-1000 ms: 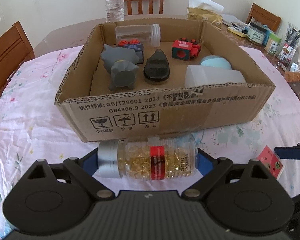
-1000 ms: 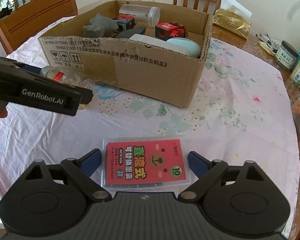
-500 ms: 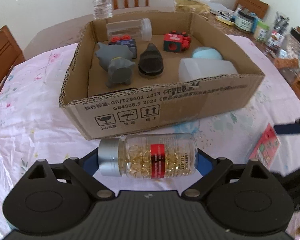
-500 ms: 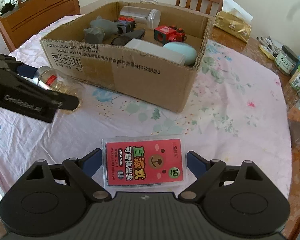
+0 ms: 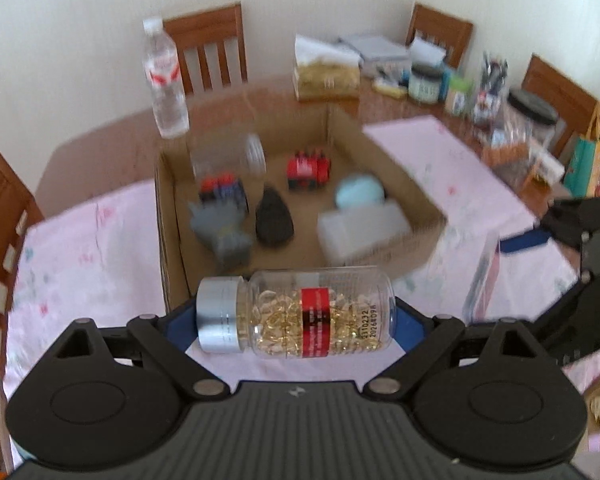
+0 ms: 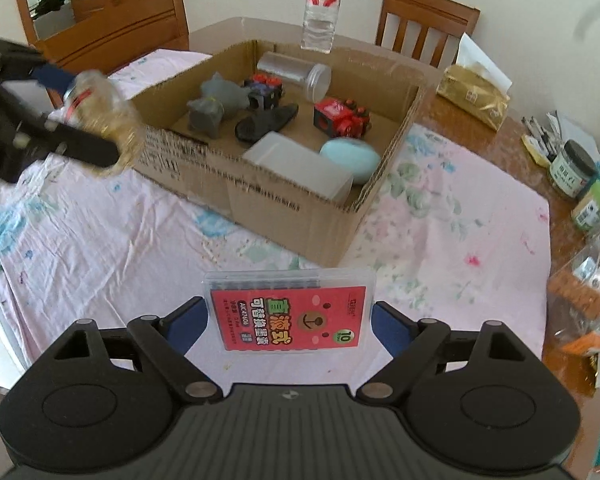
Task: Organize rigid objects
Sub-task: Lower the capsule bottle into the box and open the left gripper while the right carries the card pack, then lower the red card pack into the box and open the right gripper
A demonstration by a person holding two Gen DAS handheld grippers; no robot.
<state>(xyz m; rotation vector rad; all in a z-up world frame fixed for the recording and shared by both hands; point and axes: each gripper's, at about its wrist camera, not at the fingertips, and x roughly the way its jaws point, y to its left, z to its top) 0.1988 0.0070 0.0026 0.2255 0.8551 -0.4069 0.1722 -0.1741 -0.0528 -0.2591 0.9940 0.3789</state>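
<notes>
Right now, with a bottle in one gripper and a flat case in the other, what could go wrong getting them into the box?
The capsule bottle is round and held only end to end in the left gripper, so it may roll or slip out. The flat plastic case in the right gripper is pinched at its side edges and could tilt. The cardboard box is already crowded, and the two grippers are close together, so they might collide.
</notes>
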